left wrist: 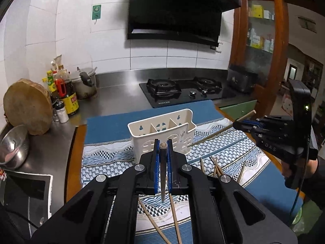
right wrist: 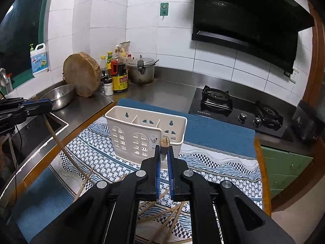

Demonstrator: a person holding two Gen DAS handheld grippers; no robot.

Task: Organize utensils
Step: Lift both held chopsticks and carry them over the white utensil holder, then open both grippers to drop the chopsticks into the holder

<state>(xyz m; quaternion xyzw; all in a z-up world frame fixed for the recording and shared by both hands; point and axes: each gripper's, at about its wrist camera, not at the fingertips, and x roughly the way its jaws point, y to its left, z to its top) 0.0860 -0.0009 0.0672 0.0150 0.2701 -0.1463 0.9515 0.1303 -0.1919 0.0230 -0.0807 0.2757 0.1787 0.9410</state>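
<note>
- My left tool (left wrist: 162, 145) and right tool (right wrist: 165, 145) each pinch one chopstick (left wrist: 163, 174).
- The holder (right wrist: 146, 130) looks empty; loose chopsticks (right wrist: 162, 215) remain on the table (right wrist: 262, 174).

your left gripper (left wrist: 163, 145) and right gripper (right wrist: 164, 149) each tilt downward toward the white caddy (left wrist: 162, 130), both clamped tight on a chopstick. a hand (left wrist: 288, 170) grips the right handle.

A: Where's the cream three-compartment utensil holder (left wrist: 162, 134)?
B: Upright, just beyond both grippers' fingertips.
A: And the wooden chopsticks?
B: One (left wrist: 163, 174) in each gripper; loose chopsticks (right wrist: 162, 215) lie scattered below.
</note>
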